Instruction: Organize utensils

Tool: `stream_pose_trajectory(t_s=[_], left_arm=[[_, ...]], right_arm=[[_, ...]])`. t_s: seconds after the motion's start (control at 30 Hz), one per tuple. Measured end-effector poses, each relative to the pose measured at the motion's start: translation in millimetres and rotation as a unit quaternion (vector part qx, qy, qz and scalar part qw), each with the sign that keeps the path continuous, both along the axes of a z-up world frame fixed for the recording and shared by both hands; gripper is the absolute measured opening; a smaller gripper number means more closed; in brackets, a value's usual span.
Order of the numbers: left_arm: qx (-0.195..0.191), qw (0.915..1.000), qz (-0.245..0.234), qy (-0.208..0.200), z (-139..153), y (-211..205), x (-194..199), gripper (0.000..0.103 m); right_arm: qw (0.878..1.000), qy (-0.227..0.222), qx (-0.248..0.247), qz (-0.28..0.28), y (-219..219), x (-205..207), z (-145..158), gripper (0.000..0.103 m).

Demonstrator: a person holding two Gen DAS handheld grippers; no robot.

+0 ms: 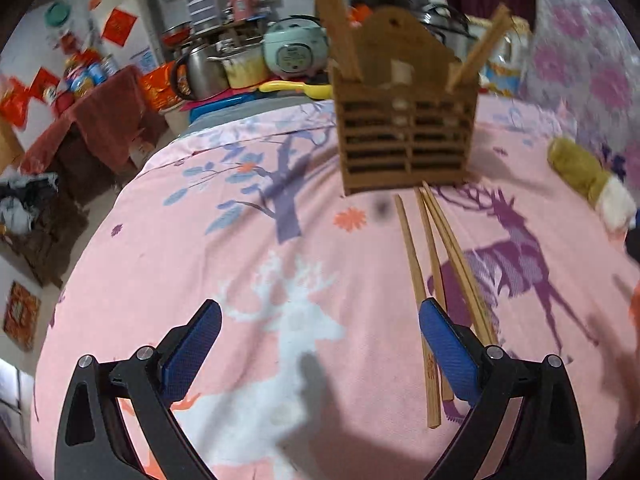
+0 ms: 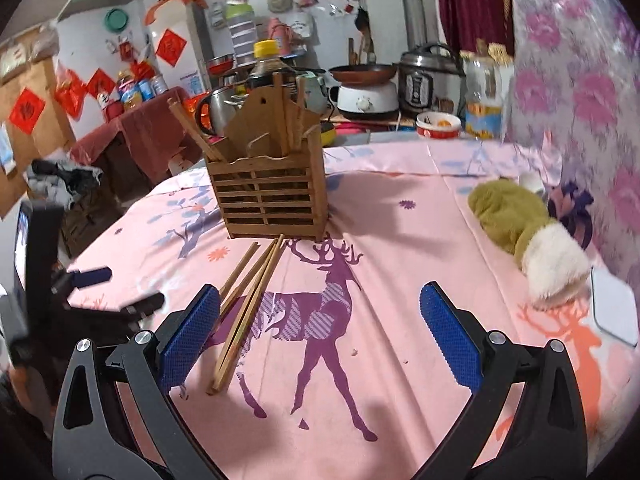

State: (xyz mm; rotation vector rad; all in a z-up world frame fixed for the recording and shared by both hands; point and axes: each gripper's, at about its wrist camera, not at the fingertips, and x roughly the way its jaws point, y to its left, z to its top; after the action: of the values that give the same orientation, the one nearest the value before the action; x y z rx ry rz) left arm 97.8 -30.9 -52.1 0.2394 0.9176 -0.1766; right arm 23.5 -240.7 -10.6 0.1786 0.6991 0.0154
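Left gripper [image 1: 320,344] wide open, empty, above pink deer-print bedspread [image 1: 160,272]; loose brown wooden chopsticks [image 1: 430,280] touching slatted wooden holder [image 1: 406,140].

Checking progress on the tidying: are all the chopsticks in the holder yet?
No. Some stand in the holder, but several chopsticks lie loose on the cloth before it.

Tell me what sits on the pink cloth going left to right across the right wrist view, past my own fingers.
Left gripper at the left edge → loose chopsticks lying on the cloth → wooden utensil holder behind them → purple deer print → green and white plush toy → white flat object at the right edge.
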Motion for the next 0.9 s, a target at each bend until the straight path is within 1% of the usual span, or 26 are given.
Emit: stream_pose_trajectory(t_s=[0.07, 0.17, 0.37, 0.53, 0.6, 0.67, 0.73, 0.77, 0.83, 0.9], left_arm=[[0.009, 0.9999, -0.010, 0.003, -6.8, -5.9, -1.2, 0.097], [0.012, 0.9997, -0.017, 0.013, -15.5, -9.3, 2.6, 0.097], [0.007, 0.9991, -0.012, 0.040, -29.2, -10.8, 14.9, 0.097], [-0.002, 0.9989, -0.007, 0.045, -31.3, -13.3, 21.9, 0.097], [-0.004, 0.9988, -0.009, 0.049, -33.5, -16.8, 24.9, 0.092], [-0.008, 0.9981, -0.012, 0.059, -38.0, -19.8, 28.2, 0.082], [-0.023, 0.9972, -0.017, 0.070, -41.1, -21.6, 31.4, 0.077], [-0.029, 0.9969, -0.018, 0.071, -41.0, -22.4, 32.7, 0.072], [-0.036, 0.9965, -0.021, 0.072, -41.3, -25.0, 35.4, 0.065], [-0.041, 0.9962, -0.024, 0.073, -41.9, -27.6, 36.9, 0.063]], right_arm=[[1.000, 0.007, 0.008, -0.006, -2.6, 0.9, -2.7, 0.097], [1.000, 0.014, 0.018, -0.011, -6.0, 4.3, -5.8, 0.097], [0.999, 0.016, 0.030, -0.016, -8.9, 5.1, -5.8, 0.097], [0.999, 0.021, 0.037, -0.016, -9.3, 6.7, -5.8, 0.097], [0.999, 0.021, 0.039, -0.016, -9.9, 7.0, -6.3, 0.097], [0.999, 0.021, 0.039, -0.018, -10.0, 7.3, -6.7, 0.097], [0.999, 0.020, 0.038, -0.020, -9.8, 7.7, -7.0, 0.097], [0.999, 0.020, 0.036, -0.021, -9.8, 8.0, -7.2, 0.097], [0.999, 0.020, 0.034, -0.023, -9.6, 8.5, -7.6, 0.097], [0.999, 0.021, 0.032, -0.023, -9.7, 8.8, -8.3, 0.097]])
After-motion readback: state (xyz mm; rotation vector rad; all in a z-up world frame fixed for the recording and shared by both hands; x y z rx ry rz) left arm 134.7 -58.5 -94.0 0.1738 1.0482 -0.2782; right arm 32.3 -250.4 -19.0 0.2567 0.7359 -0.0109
